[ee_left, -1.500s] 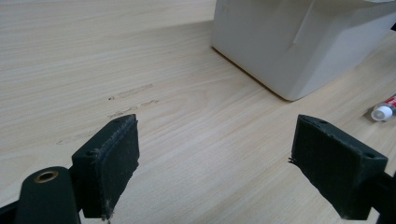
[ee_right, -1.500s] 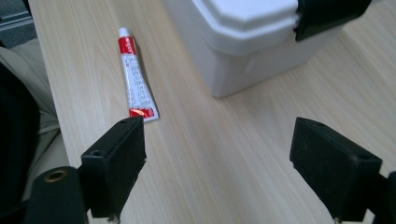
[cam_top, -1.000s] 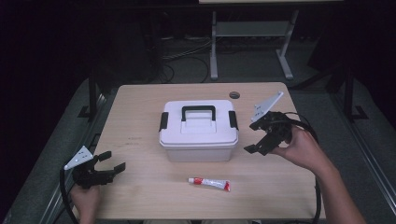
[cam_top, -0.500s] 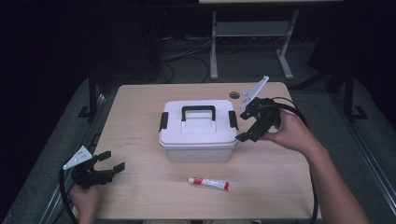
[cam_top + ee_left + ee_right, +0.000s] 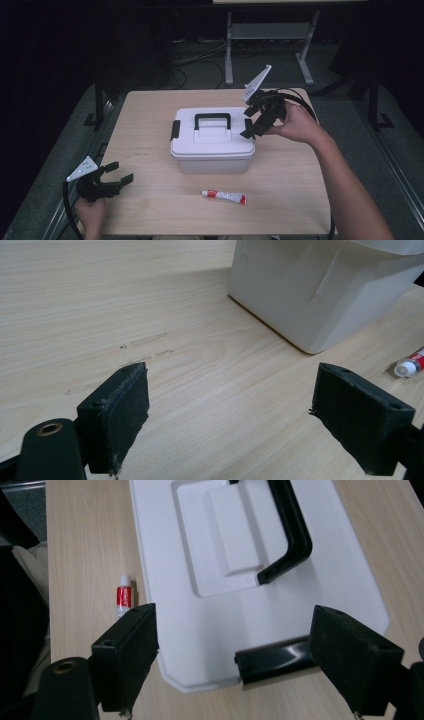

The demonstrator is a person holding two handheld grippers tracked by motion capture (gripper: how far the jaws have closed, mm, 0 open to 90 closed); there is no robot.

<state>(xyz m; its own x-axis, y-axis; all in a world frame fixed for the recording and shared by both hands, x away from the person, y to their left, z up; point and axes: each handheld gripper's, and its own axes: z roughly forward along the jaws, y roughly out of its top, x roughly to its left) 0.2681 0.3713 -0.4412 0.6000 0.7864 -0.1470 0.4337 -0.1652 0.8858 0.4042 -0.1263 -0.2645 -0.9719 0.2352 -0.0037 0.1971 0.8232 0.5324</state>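
High view: one box (image 5: 212, 142), one tube (image 5: 224, 196).

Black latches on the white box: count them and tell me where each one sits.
2. One latch sits at the left end of the white box, the other at its right end, below the right gripper. None seems hidden.

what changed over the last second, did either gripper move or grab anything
The right gripper moved from the table's right side in toward the white box, ending open over the black latch at the box's right end. It has taken hold of nothing. The left gripper stayed open at the near left corner, and the box and the red and white tube stayed where they were.
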